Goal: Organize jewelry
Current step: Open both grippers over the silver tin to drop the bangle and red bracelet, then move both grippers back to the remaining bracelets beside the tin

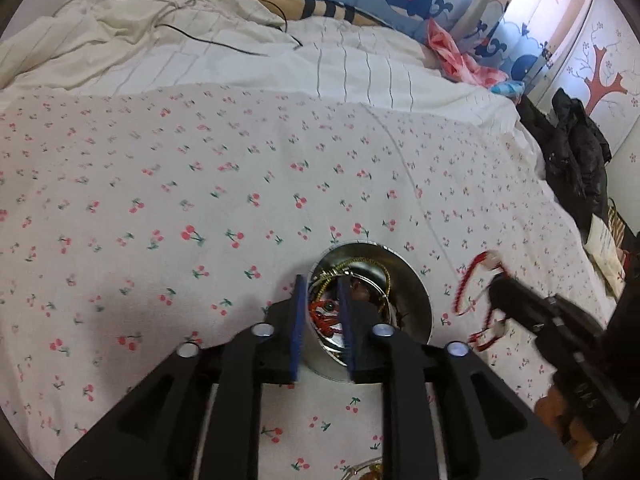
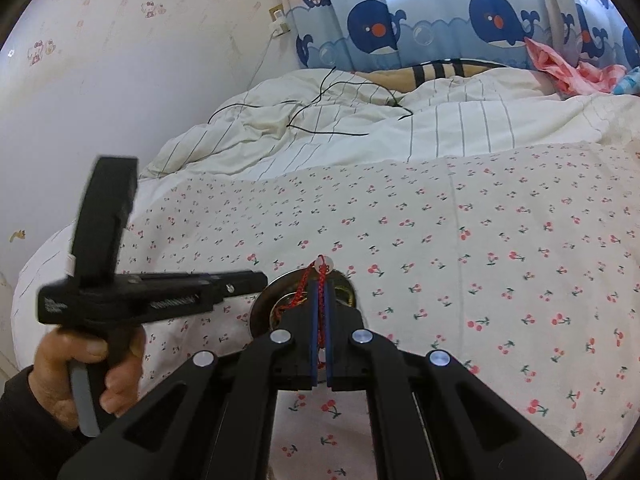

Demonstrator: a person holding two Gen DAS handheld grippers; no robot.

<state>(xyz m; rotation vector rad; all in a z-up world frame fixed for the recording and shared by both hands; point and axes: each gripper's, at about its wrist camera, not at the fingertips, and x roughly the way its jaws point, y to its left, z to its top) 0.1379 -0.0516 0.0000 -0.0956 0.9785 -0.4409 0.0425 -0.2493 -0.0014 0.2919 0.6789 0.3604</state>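
On a bed (image 1: 200,184) spread with cherry-print sheet, our left gripper (image 1: 323,292), fingers slightly parted and empty, hovers over a round shiny metal bowl (image 1: 416,288) of jewelry at lower centre; our right gripper (image 2: 321,292), fingers clamped shut, pinches a red braided cord bracelet (image 2: 320,270).

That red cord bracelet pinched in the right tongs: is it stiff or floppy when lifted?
Probably floppy: the red cord bracelet droops in loose loops from the right tongs. It looks light, being thin braided cord with a small pale bead. It may swing over the metal bowl.
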